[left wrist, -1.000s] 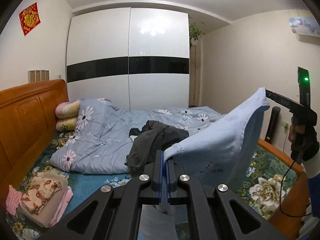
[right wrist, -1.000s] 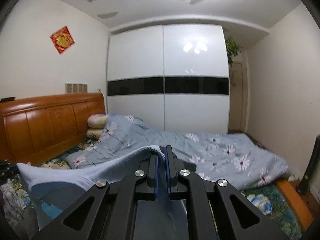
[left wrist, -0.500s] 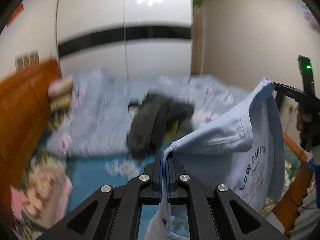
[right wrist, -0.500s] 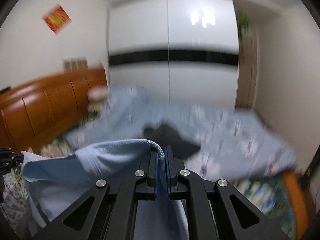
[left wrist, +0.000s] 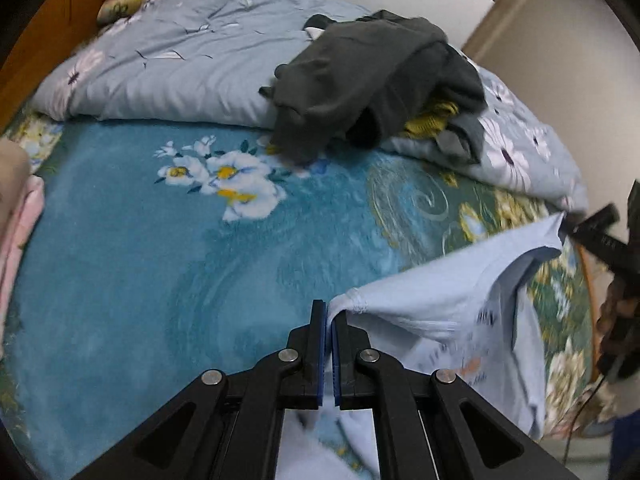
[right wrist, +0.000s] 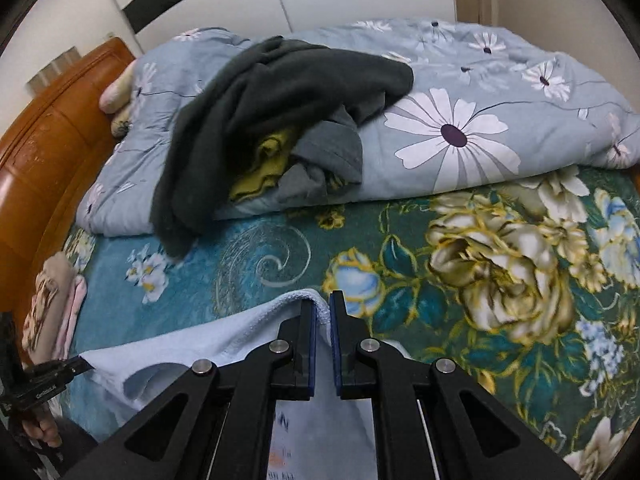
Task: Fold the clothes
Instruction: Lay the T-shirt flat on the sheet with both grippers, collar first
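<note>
Two grippers pinched one light-blue T-shirt [left wrist: 460, 300] above the floral bedsheet [left wrist: 140, 260]: the left gripper [left wrist: 329, 320] was clamped on one hem corner, the right gripper [right wrist: 323, 312] on the other. Between them the cloth sagged; uneven lowering risked creasing it, or either thin hem could slip free near the dark clothes pile [right wrist: 260, 120].
</note>
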Demonstrator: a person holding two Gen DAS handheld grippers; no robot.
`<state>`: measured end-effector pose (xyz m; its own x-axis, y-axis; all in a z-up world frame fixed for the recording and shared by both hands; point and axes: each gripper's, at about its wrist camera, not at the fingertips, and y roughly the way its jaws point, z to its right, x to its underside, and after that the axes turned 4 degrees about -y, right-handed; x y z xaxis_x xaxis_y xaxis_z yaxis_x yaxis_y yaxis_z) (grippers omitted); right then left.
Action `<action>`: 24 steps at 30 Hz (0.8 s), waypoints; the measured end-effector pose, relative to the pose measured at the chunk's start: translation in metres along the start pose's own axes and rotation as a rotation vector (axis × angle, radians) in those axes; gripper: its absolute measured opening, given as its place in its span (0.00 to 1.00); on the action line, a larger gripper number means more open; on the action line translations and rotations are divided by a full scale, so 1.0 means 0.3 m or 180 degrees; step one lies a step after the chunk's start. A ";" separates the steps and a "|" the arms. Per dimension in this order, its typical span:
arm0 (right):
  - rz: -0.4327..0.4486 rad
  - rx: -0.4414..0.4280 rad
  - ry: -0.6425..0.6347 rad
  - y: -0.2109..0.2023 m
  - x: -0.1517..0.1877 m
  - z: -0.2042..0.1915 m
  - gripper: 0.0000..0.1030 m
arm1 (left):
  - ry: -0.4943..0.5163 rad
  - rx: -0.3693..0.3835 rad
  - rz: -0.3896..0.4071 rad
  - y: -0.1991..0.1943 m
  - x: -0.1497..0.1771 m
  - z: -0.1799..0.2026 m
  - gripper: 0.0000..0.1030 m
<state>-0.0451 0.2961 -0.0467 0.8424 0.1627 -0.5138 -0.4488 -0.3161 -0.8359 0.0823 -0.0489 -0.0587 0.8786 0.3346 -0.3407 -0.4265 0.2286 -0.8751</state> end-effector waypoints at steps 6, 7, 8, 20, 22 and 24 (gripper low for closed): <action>-0.0235 0.0067 0.0201 0.167 -0.115 0.033 0.06 | -0.0118 0.0017 -0.0252 0.164 -0.121 -0.057 0.03; -0.0291 0.0092 0.0222 0.200 -0.122 0.034 0.06 | -0.0155 0.0024 -0.0307 0.197 -0.133 -0.069 0.03; -0.0347 0.0116 0.0244 0.233 -0.128 0.035 0.06 | -0.0190 0.0031 -0.0359 0.228 -0.145 -0.082 0.03; -0.0727 0.0491 0.0357 0.460 -0.117 0.053 0.06 | -0.0235 -0.0183 -0.0654 0.431 -0.212 -0.139 0.03; -0.0779 0.0552 0.0373 0.492 -0.114 0.057 0.06 | -0.0323 -0.0196 -0.0660 0.436 -0.212 -0.169 0.03; -0.0792 0.0557 0.0421 0.505 -0.108 0.066 0.06 | -0.0425 -0.0159 -0.0632 0.425 -0.211 -0.201 0.03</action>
<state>-0.1463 0.2613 -0.1606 0.9589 0.0885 -0.2696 -0.2591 -0.1148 -0.9590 -0.0147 -0.0962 -0.1693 0.9066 0.4062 -0.1148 -0.2342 0.2576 -0.9374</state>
